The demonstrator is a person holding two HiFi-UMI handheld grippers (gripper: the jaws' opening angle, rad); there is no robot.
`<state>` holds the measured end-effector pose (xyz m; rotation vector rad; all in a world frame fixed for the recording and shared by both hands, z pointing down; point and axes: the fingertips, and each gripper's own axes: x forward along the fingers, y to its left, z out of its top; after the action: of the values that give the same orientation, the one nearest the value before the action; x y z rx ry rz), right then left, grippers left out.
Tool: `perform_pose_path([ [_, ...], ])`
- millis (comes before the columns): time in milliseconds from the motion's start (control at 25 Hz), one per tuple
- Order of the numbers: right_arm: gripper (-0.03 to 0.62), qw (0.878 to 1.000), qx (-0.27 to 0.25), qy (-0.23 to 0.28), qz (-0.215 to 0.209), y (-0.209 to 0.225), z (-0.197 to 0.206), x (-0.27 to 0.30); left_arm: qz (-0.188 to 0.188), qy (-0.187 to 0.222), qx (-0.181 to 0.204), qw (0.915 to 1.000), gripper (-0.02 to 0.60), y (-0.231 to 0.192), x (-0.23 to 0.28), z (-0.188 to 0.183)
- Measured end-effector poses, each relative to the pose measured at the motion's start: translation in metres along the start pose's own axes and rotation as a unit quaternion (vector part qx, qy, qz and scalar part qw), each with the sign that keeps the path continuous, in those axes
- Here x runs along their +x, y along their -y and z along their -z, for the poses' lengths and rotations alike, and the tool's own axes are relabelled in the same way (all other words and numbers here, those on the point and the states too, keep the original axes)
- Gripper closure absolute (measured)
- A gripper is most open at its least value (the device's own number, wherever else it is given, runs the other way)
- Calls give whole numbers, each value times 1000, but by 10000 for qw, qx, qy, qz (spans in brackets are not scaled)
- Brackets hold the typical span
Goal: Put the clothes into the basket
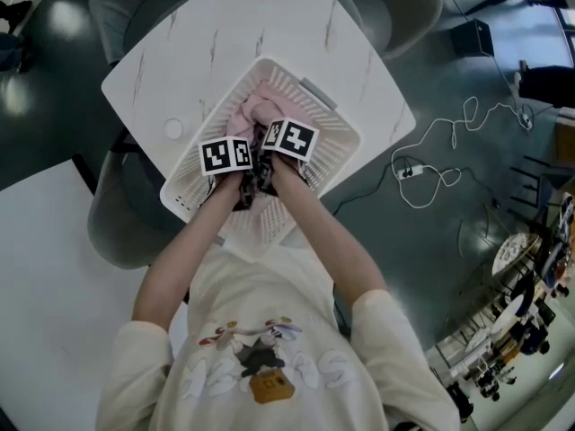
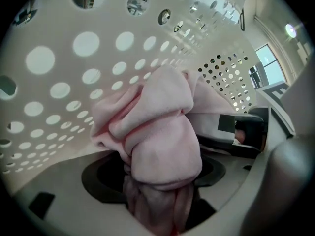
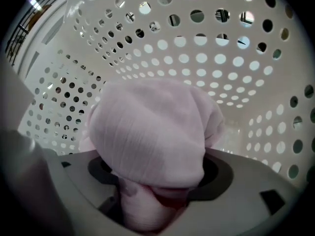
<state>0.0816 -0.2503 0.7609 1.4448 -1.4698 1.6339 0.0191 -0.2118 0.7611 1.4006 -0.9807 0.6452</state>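
A white perforated basket (image 1: 334,137) stands on a white marble-look table (image 1: 269,16). A pink garment (image 1: 256,106) lies bunched inside it. Both hand-held grippers reach down into the basket side by side, the left gripper (image 1: 238,135) and the right gripper (image 1: 271,119), marker cubes on top. In the left gripper view the pink garment (image 2: 157,132) bulges up out of the left gripper (image 2: 157,200), pinched in it, with the basket wall (image 2: 64,82) behind. In the right gripper view another fold of the garment (image 3: 152,132) is pinched in the right gripper (image 3: 152,200). The pads are hidden by cloth.
Grey chairs (image 1: 121,218) surround the table. A second white table (image 1: 45,268) is at lower left. A white cable (image 1: 431,173) trails on the dark floor at right. A small round mark (image 1: 173,129) sits on the tabletop beside the basket.
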Motion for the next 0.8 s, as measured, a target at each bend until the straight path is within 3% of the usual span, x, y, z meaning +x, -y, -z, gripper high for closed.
perform_pose_path([
  [200,237,10000,-85,-26,41,1,-1,0,45,-31,-45,10000,215,1,0,1],
  [480,221,9996,-60,-165,-230,-3,1,-8,136,-36,20,9999,196,2,-11,3],
  [800,203,9995,-59,16,-311,-6,0,-21,216,123,-6,9997,186,4,-26,5],
])
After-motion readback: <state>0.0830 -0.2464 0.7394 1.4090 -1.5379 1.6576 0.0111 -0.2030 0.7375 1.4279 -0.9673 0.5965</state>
